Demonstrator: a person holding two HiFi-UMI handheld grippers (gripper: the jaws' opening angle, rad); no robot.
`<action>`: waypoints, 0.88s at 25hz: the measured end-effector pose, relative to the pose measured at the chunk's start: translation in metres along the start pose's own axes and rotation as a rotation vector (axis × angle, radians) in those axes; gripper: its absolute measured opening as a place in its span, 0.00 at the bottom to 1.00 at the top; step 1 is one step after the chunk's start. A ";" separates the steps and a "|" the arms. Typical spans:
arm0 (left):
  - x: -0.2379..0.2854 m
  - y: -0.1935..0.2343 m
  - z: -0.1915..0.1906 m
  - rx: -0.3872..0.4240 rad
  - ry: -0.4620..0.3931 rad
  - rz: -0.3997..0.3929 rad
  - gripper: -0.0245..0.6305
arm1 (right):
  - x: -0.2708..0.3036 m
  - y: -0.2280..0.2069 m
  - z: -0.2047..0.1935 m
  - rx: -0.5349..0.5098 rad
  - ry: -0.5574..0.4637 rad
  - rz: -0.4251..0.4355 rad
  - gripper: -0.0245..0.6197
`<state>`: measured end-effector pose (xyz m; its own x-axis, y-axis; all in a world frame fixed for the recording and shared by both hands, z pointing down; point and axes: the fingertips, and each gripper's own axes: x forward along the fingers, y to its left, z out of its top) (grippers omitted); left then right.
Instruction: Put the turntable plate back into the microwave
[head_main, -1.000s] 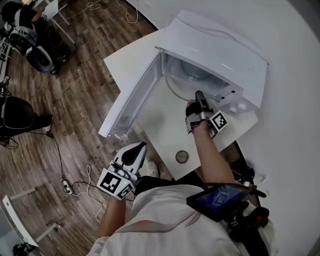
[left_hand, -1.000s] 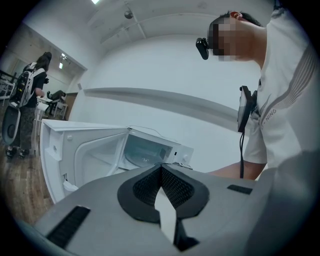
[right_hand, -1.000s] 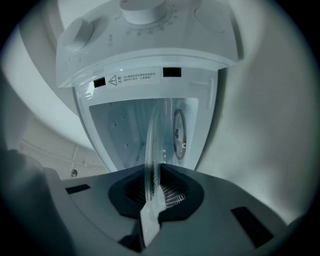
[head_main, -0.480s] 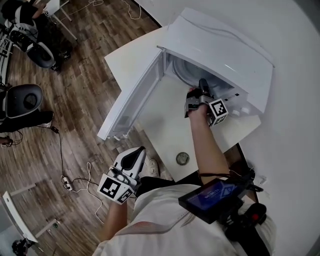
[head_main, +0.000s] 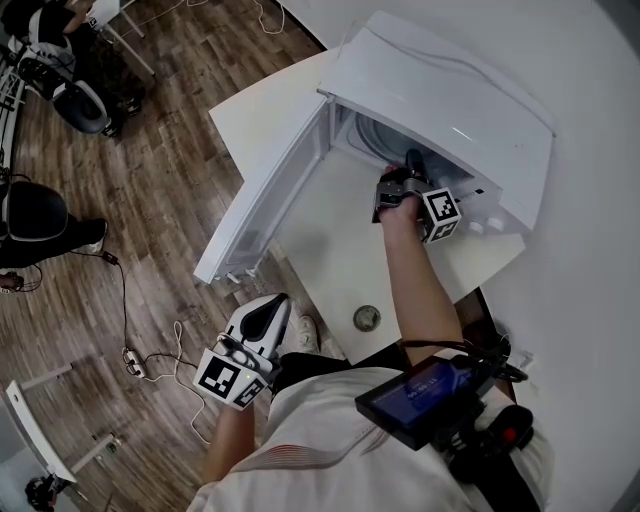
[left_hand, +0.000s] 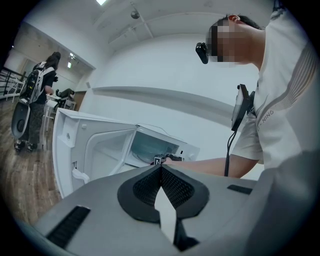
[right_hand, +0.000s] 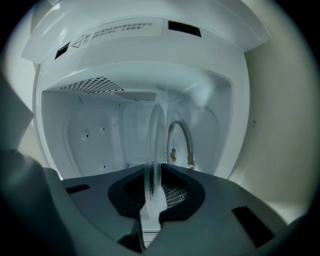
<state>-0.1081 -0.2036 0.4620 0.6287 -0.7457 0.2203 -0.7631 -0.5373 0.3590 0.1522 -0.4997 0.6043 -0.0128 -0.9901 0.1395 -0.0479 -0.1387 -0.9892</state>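
Clear glass turntable plate (right_hand: 154, 145) stands on edge, upright, rim pinched between the jaws of the right gripper (right_hand: 157, 172). Jaws are nearly together, pads pressing on the glass. The plate sits mid frame in the right gripper view, reaching into the open cavity of the white microwave (head_main: 440, 90). A ring-shaped piece (right_hand: 181, 140) shows behind the plate, just right of it, inside the cavity; can't tell what it rests on. In the head view the right gripper is at the cavity mouth, upper centre right, and the microwave door (head_main: 270, 190) swings open toward frame left. The microwave sits on a white counter (head_main: 330, 260), with a small round object (head_main: 366, 318) near the counter's lower edge. Left gripper (head_main: 262, 322) is lower left over the wood floor (head_main: 150, 250), well apart from the counter, jaws closed together, nothing between them.
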 end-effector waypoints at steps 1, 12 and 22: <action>0.001 0.000 0.000 0.002 0.000 -0.002 0.05 | 0.001 0.001 0.000 -0.002 -0.005 -0.007 0.09; 0.016 -0.002 0.000 0.000 0.003 -0.030 0.05 | 0.013 -0.007 -0.001 0.004 -0.015 -0.121 0.13; 0.015 0.001 0.001 -0.018 0.003 -0.041 0.06 | 0.007 -0.002 -0.017 -0.010 0.119 -0.179 0.33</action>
<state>-0.0999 -0.2155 0.4651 0.6597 -0.7221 0.2080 -0.7340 -0.5599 0.3843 0.1353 -0.5061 0.6081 -0.1206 -0.9405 0.3177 -0.0694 -0.3112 -0.9478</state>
